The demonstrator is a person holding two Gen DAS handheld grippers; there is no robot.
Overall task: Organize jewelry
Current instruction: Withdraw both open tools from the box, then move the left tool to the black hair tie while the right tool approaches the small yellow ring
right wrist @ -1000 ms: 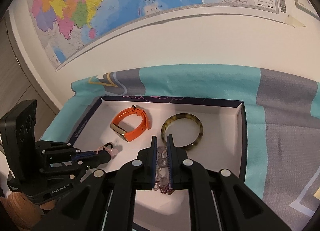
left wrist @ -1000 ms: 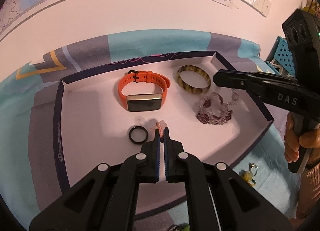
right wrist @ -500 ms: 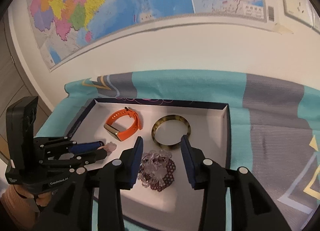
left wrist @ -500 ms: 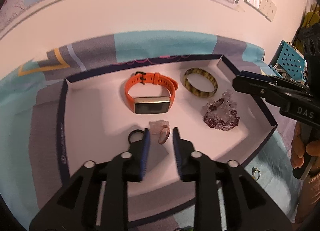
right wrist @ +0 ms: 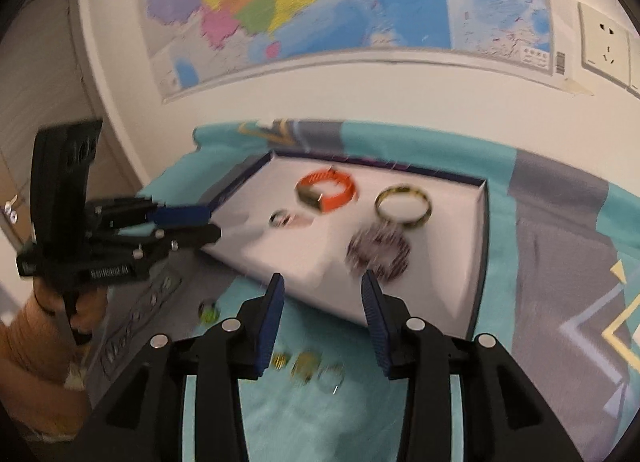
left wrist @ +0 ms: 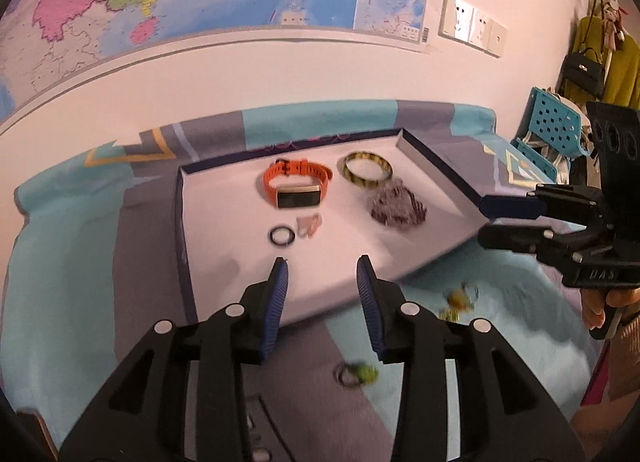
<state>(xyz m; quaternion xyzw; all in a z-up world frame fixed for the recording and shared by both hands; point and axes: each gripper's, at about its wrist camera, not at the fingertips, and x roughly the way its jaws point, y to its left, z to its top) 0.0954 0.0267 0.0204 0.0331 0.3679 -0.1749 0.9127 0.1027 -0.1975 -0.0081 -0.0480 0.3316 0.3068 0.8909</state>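
A white tray with a dark blue rim holds an orange watch, a striped bangle, a beaded bracelet, a black ring and a pink ring. My left gripper hovers over the tray's near edge, jaws opening, nothing between them. My right gripper is open and empty by the tray's near corner; the beaded bracelet lies just beyond it. Each gripper shows in the other's view: the right gripper and the left gripper.
Loose pieces lie on the teal and grey cloth before the tray: a green-stoned ring, a yellow piece and several small rings. A wall with a map stands behind. A blue perforated chair is at the far right.
Both grippers opened and drew back from the tray. The left one let go of the pink ring, the right one the beaded bracelet; both pieces now lie in the tray.
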